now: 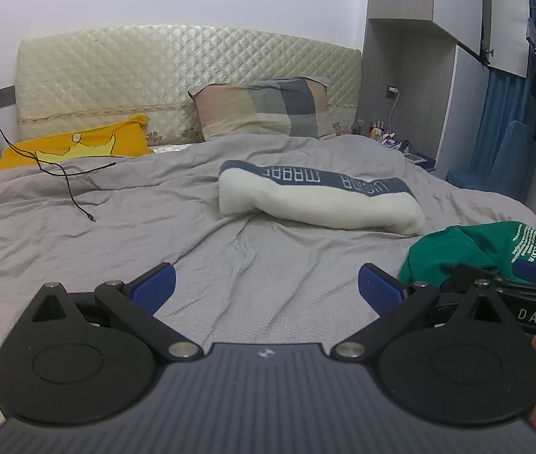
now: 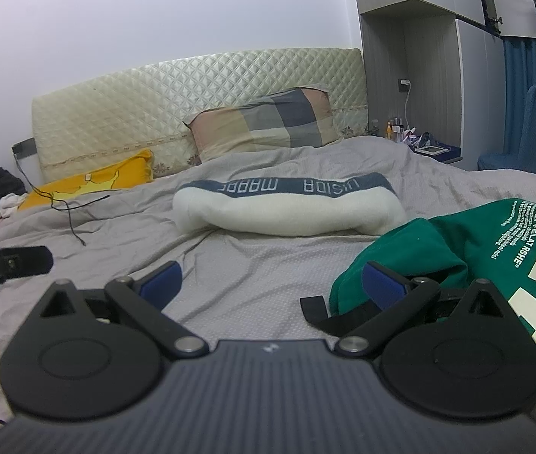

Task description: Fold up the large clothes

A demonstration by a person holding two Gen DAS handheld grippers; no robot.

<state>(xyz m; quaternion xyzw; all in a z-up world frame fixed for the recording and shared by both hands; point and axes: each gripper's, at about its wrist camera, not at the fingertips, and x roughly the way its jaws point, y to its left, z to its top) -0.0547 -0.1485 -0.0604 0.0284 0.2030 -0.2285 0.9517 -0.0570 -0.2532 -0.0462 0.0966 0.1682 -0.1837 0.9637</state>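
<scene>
1. The bed cover (image 1: pixel 116 227) is plain grey.
2. The folded blanket (image 2: pixel 287 212) is cream-white, with a slate-blue band bearing pale lettering.
3. The crumpled garment (image 2: pixel 457 249) is green with white printed text and large cream letters.
4. The pillow (image 1: pixel 264 109) is checked in beige, grey and dusty pink.
5. The cushion (image 1: pixel 78 147) is yellow-orange with a pale yellow drawing outlined in black.
6. The headboard (image 1: pixel 154 72) is cream, quilted in diamonds.
7. The curtain (image 1: pixel 502 113) is blue.
8. Each claw's fingers (image 1: pixel 154 287) are blue on black arms.
</scene>
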